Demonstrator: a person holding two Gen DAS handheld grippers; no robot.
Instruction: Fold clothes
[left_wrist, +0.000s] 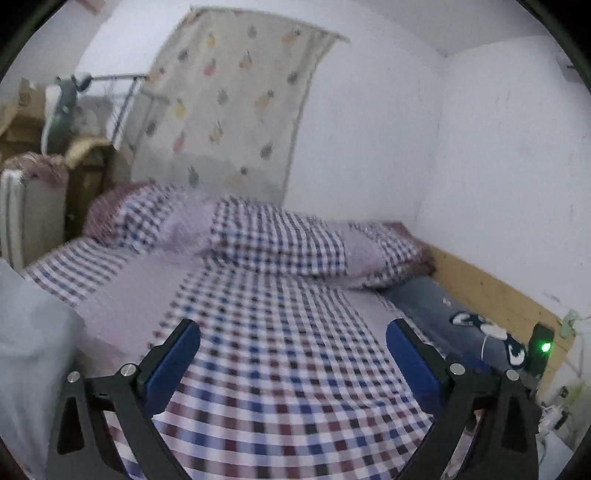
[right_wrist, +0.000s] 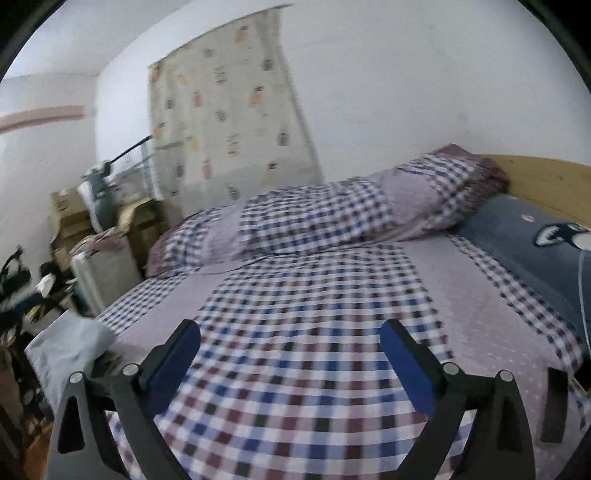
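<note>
A pale grey cloth (left_wrist: 33, 332) lies at the left edge of the bed; in the right wrist view this cloth (right_wrist: 70, 347) hangs over the bed's near left corner. What kind of garment it is I cannot tell. My left gripper (left_wrist: 293, 325) hovers open over the checked bed sheet (left_wrist: 288, 369), nothing between its blue pads. My right gripper (right_wrist: 290, 325) is also open and empty above the checked sheet (right_wrist: 295, 369). Both grippers are to the right of the cloth and apart from it. The frames are motion-blurred.
A folded checked quilt (left_wrist: 280, 240) lies across the far side of the bed. A dark blue pillow (right_wrist: 535, 236) rests by the wooden headboard (left_wrist: 491, 291) on the right. A black device with a green light (left_wrist: 541, 347) sits there. Boxes and clutter (right_wrist: 74, 221) stand left.
</note>
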